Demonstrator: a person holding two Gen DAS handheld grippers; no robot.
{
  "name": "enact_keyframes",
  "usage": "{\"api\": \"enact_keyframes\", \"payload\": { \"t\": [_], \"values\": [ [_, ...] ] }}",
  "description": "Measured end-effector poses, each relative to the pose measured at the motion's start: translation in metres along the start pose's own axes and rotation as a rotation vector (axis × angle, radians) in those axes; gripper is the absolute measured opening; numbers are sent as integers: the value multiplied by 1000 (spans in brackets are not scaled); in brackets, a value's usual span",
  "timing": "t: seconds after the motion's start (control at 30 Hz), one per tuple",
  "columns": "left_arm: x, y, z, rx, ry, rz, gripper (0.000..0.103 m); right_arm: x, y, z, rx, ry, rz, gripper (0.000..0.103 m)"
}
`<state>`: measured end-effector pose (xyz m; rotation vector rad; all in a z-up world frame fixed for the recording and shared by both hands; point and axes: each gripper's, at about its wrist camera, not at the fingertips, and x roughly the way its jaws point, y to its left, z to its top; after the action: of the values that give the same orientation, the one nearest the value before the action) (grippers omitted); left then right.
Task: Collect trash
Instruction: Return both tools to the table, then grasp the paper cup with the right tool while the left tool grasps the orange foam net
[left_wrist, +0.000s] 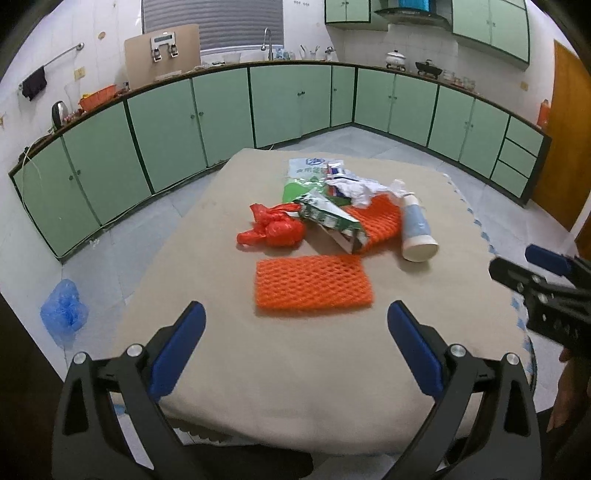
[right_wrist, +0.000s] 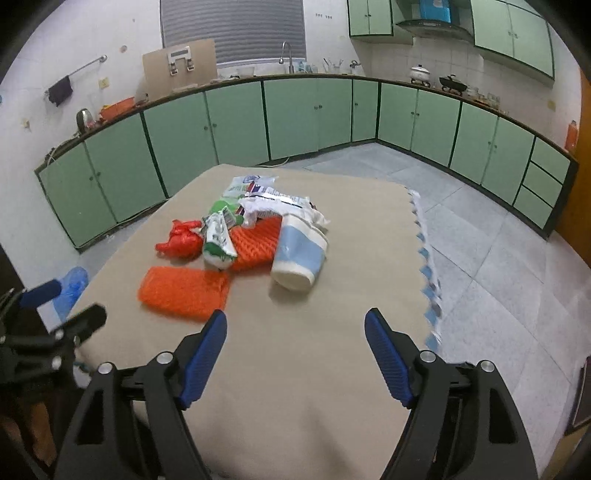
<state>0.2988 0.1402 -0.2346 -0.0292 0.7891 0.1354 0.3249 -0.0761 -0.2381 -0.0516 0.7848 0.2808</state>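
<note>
Kitchen table (left_wrist: 229, 369) bears untouched trash; left gripper (left_wrist: 295, 325) and right gripper (right_wrist: 295, 332) gape empty. Next: seize orange foam net (left_wrist: 313, 282) nearest them.

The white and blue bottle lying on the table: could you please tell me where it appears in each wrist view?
Left wrist view: the white and blue bottle lies right of centre, at the right end of the trash pile.
Right wrist view: the bottle lies just above centre, again at the pile's right end.
Shared landmark: the flat orange foam net, lying apart from the pile, nearer the camera and to the bottle's left in both views.
</note>
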Motion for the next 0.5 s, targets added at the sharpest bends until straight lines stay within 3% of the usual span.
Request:
{"api": "enact_keyframes", "payload": {
  "t": [0.5],
  "values": [
    [80,19,14,-5,20,-14,96,123,6,31,41,86,-95,76]
  ]
}}
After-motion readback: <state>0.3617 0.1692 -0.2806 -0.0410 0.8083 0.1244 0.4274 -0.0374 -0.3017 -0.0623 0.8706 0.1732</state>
